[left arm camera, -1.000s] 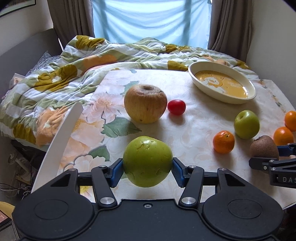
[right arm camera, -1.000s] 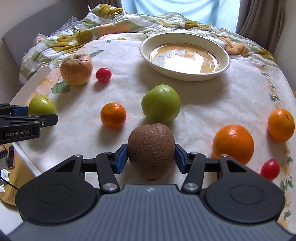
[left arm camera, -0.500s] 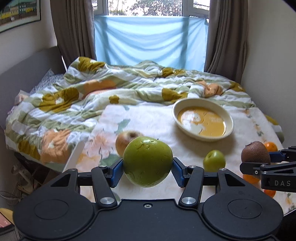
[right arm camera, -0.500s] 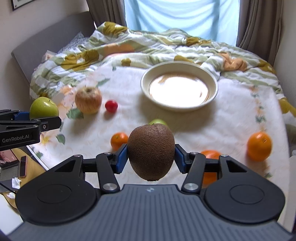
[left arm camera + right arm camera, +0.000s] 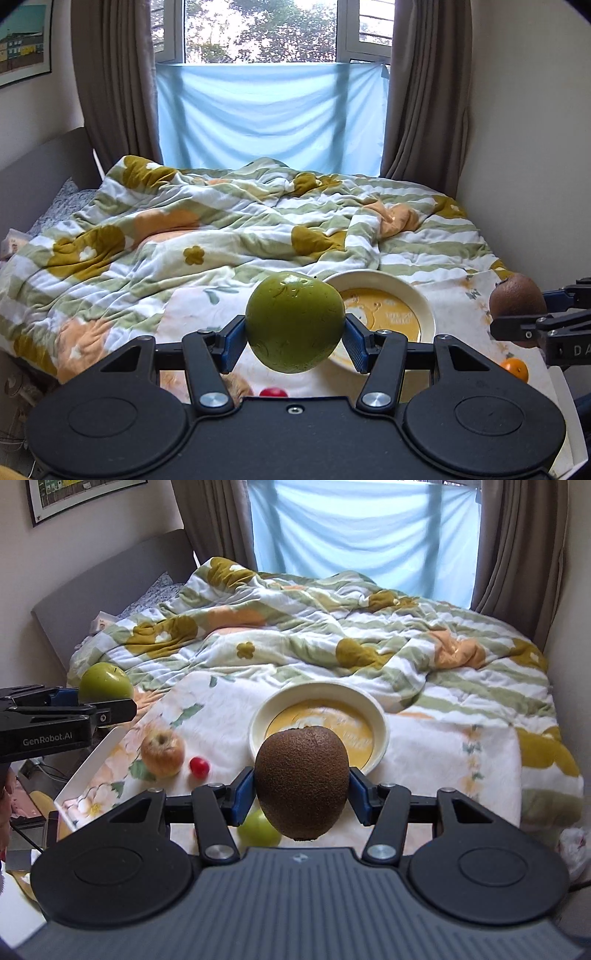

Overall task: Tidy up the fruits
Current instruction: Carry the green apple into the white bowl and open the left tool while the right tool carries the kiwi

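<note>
Both hand-held grippers grip fruit: left (image 5: 293,334) green apple (image 5: 293,321), right (image 5: 302,792) seemingly kiwi (image 5: 302,782).

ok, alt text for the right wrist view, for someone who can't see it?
The right gripper holds a brown kiwi between its blue-padded fingers, above a floral-clothed table with a cream bowl beyond it. At left, the left gripper holds a green apple; a quilt-covered bed lies behind.
</note>
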Demonstrator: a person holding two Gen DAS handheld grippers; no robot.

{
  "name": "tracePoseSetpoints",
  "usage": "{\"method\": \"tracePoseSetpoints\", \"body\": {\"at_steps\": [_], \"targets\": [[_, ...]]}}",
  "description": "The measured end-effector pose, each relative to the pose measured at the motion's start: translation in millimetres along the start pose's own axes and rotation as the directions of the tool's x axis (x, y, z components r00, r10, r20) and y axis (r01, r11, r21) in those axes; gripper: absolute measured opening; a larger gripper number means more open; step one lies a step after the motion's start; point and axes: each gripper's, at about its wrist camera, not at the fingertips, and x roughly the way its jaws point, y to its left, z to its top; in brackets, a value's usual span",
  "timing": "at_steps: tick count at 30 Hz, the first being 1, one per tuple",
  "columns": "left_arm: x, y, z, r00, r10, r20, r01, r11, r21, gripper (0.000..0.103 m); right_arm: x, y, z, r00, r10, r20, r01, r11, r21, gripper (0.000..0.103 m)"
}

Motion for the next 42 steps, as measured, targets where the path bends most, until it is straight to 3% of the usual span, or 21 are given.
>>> {"method": "tracePoseSetpoints", "body": {"at_steps": [12,20,32,42], "targets": [[113,2,48,0.993,-0.077,-0.088,0.081,0.996,0.047,0.060,72,-34,66,1.000,-0.009,0.023,0.008,0.998,0.067,0.068],[187,-4,55,0.977,-0.140,-0.162,0.155,0.984,0.082,0.060,132,-48,88,0.999,-0.043,-0.003,0.043,0.994,0.104,0.068],[242,-46,41,0.949,-0.204,-0.241,0.254,0.946,0.200,0.060,175,-77,89,0.995,-0.090,-0.051,0.097,0.982,0.165,0.068],[260,-72,17,0.931,-0.201,-0.304,0.293,0.909,0.296,0.060,183,-88,84,0.992,-0.104,-0.078,0.117,0.974,0.194,0.068]]}}
